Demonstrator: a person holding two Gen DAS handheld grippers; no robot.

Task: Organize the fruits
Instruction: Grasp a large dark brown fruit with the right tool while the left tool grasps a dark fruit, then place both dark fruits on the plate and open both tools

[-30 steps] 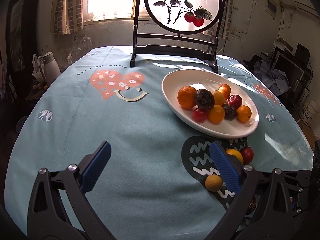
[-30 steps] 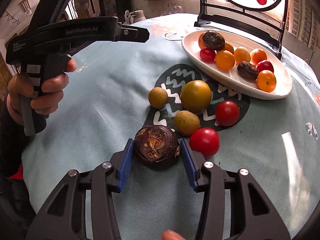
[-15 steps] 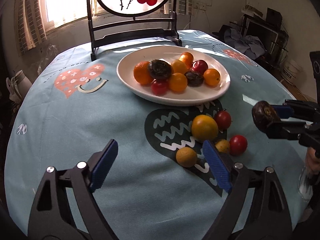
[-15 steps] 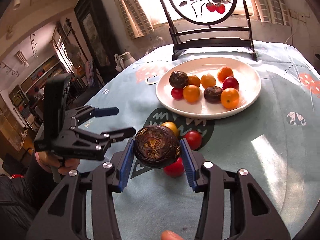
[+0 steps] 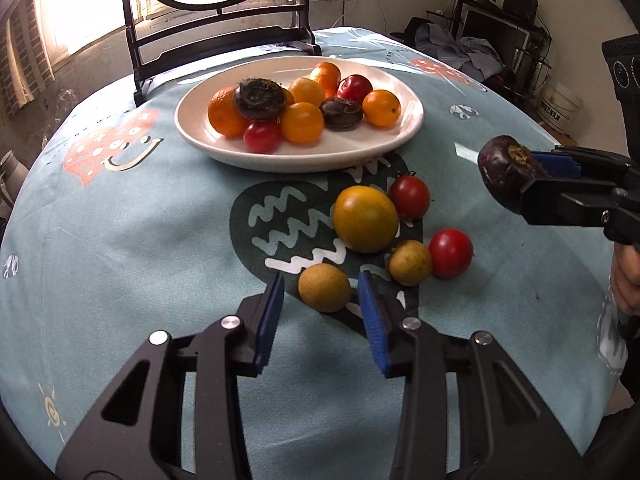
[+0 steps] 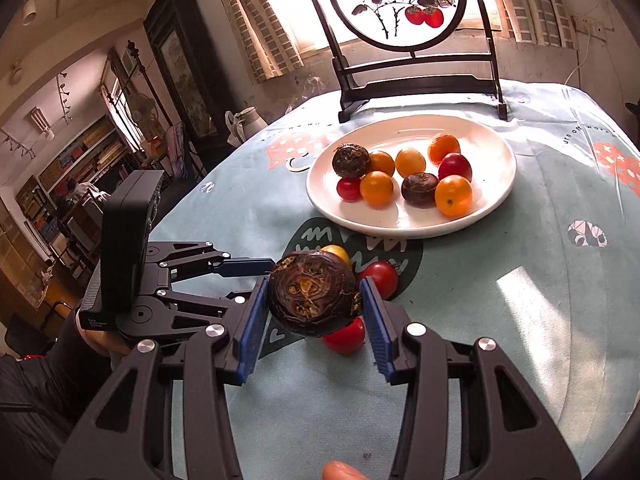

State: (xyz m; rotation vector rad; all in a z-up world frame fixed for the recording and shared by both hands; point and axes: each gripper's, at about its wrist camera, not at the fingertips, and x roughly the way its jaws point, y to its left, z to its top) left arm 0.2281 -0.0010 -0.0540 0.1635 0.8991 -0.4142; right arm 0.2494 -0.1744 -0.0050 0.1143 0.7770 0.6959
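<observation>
A dark purple fruit [image 6: 314, 293] is clamped between the blue pads of the right gripper [image 6: 313, 314] and held up off the tablecloth [image 6: 520, 320], cut or stem face toward the camera. Just beneath and beyond it, a red tomato [image 6: 345, 338] and another red one [image 6: 382, 278] can be seen on the cloth, with a yellow fruit [image 6: 337, 252] peeking out right behind the held one. Further ahead of that gripper, the white plate [image 6: 496, 192] is loaded with oranges, tomatoes and two more dark fruits.

Over on the other side, the left gripper [image 5: 320, 312] is angled down at the cloth with its jaws closing in. A small yellow-brown fruit [image 5: 325, 287] is sat between the tips, but a gap is visible on each side, so nothing's pinched yet. Just ahead and to the right of those tips, a big yellow-orange fruit [image 5: 366, 218], a second small yellow-brown fruit [image 5: 411, 262] and two tomatoes [image 5: 451, 253] are clustered together. The decorative stand [image 5: 216, 36] is parked at the far edge, behind the plate.
</observation>
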